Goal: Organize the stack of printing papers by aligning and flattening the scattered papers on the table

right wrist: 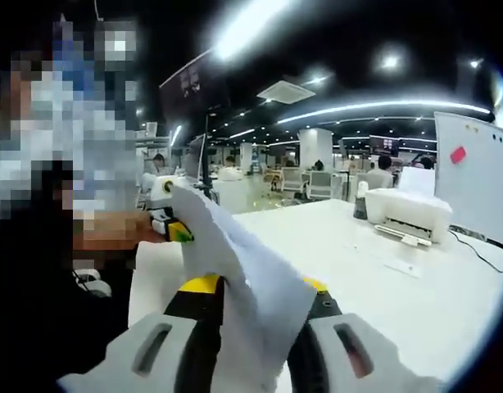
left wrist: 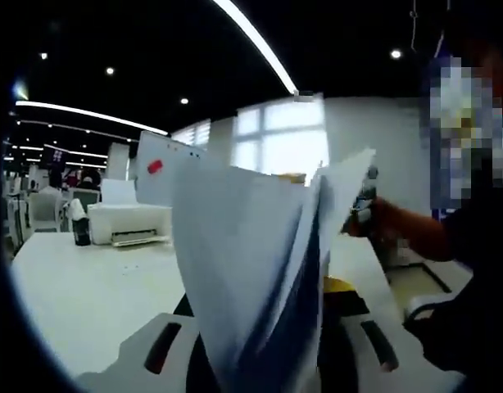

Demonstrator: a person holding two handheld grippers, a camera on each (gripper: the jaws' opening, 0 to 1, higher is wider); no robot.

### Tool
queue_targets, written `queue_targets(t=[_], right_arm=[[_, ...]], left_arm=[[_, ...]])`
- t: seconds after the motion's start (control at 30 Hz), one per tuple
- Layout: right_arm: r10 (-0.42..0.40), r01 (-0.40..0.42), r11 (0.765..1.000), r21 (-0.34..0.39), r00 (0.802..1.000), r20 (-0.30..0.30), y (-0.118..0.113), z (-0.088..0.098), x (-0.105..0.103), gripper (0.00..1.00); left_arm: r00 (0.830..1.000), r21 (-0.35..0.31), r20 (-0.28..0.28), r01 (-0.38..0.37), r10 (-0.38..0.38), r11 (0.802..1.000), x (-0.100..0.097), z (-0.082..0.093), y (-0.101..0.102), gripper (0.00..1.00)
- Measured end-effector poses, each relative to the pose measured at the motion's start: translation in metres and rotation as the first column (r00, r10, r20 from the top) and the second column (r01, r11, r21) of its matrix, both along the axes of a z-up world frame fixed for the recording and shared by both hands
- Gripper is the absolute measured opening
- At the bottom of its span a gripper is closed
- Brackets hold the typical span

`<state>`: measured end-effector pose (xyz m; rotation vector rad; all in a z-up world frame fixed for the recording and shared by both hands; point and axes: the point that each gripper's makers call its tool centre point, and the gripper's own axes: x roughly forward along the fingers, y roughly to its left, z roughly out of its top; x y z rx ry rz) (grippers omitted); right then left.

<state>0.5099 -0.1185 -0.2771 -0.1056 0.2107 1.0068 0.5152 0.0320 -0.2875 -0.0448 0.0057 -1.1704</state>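
Left gripper view first: left tool (left wrist: pixel 268 352) is clamped on the bottom of a stack of papers (left wrist: pixel 251 270), which stand upright between its jaws, lifted off the white worktop (left wrist: pixel 88 295) and fanning apart at the top. Behind, a white printer (left wrist: pixel 129 223) sits toward the worktop's far edge with a whiteboard (left wrist: pixel 165 168) beside it. The other tool (left wrist: pixel 362 205) shows just past the sheets' far side.

Right gripper view: right tool (right wrist: pixel 256 344) grips the same papers (right wrist: pixel 235 270) from the opposite end, sheets rising crumpled between the jaws. Printer (right wrist: pixel 407 214) sits near the worktop's (right wrist: pixel 350 270) far-right edge, whiteboard (right wrist: pixel 473 172) behind it.
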Motion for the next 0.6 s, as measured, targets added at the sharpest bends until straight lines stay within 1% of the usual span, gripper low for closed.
queue_targets(t=[0.07,0.2,0.27,0.3,0.33,0.43,0.53,0.57,0.6], right_arm=[[-0.003,0.003,1.000,-0.005,1.000,-0.009,-0.003,-0.004,0.002,0.24],[-0.007,0.007,1.000,-0.003,1.000,-0.023,-0.006,-0.005,0.002,0.24],[-0.003,0.002,1.000,-0.018,1.000,-0.025,-0.007,-0.005,0.002,0.24],[0.001,-0.002,0.999,-0.034,1.000,-0.027,-0.007,-0.004,0.002,0.24],[0.002,-0.003,0.999,-0.040,1.000,-0.026,-0.007,-0.004,0.002,0.24],[0.008,-0.010,0.996,-0.092,1.000,-0.021,-0.011,0.003,0.002,0.25],[0.009,-0.011,0.990,-0.141,1.000,-0.015,-0.018,0.011,0.002,0.26],[0.008,-0.009,0.982,-0.191,1.000,-0.003,-0.024,0.015,0.002,0.27],[0.007,-0.006,0.977,-0.212,1.000,0.006,-0.026,0.019,0.002,0.28]], left_arm=[[1.000,0.008,-0.003,0.006,-0.006,1.000,0.001,-0.004,-0.001,0.39],[1.000,0.018,-0.010,0.023,-0.023,1.000,0.002,-0.008,-0.001,0.29],[0.999,0.027,0.011,0.046,-0.046,0.999,0.000,-0.008,-0.003,0.16],[0.998,0.047,0.025,0.064,-0.065,0.997,-0.003,-0.010,-0.004,0.07],[0.995,0.062,0.059,0.072,-0.076,0.995,-0.004,-0.009,-0.005,0.06],[0.991,0.071,0.098,0.079,-0.086,0.994,-0.007,-0.007,-0.011,0.06],[0.991,0.062,0.098,0.087,-0.093,0.994,-0.010,-0.002,-0.012,0.05],[0.990,0.062,0.102,0.089,-0.095,0.994,-0.011,0.001,-0.012,0.05],[0.990,0.063,0.104,0.090,-0.097,0.994,-0.012,0.002,-0.012,0.05]])
